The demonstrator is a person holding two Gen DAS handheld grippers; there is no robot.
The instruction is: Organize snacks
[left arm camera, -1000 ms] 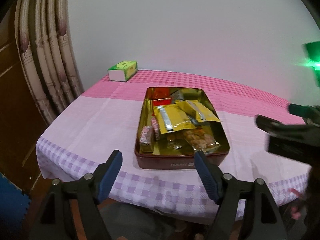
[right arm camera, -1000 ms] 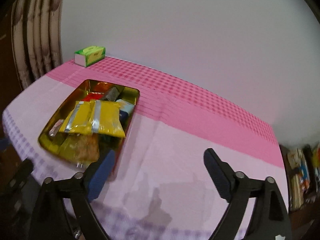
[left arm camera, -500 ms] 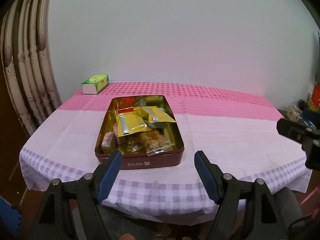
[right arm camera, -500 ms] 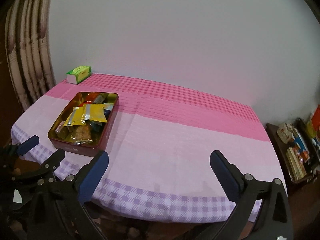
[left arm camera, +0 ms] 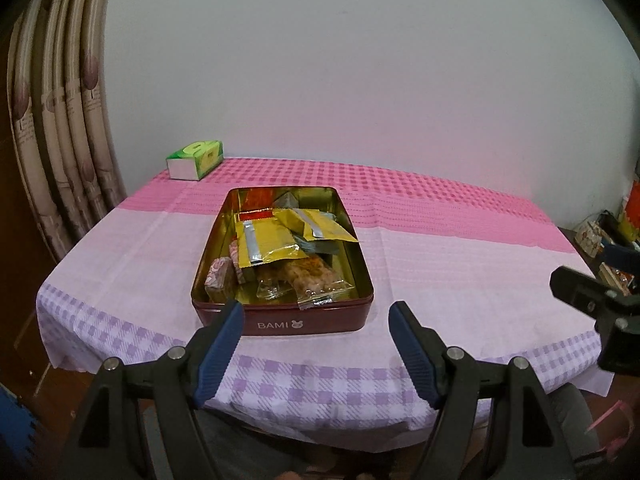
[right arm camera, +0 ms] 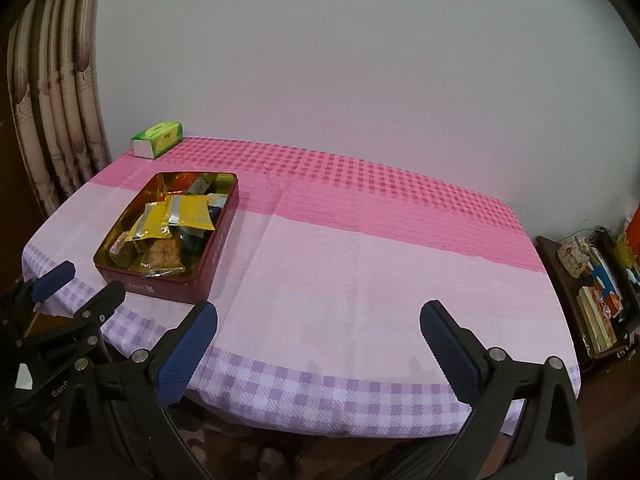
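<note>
— Pink checked tablecloth (right arm camera: 360, 264) is covering the table; what's sitting on it?
— Red tin (left arm camera: 304, 322) of snack packets (left arm camera: 268, 240) is lying near the front-left edge, green box (left arm camera: 196, 159) far behind.
— Grippers?
— Left gripper (left arm camera: 316, 340) is hovering released before the tin; right gripper (right arm camera: 318, 344) is gaping empty, having just widened.
</note>
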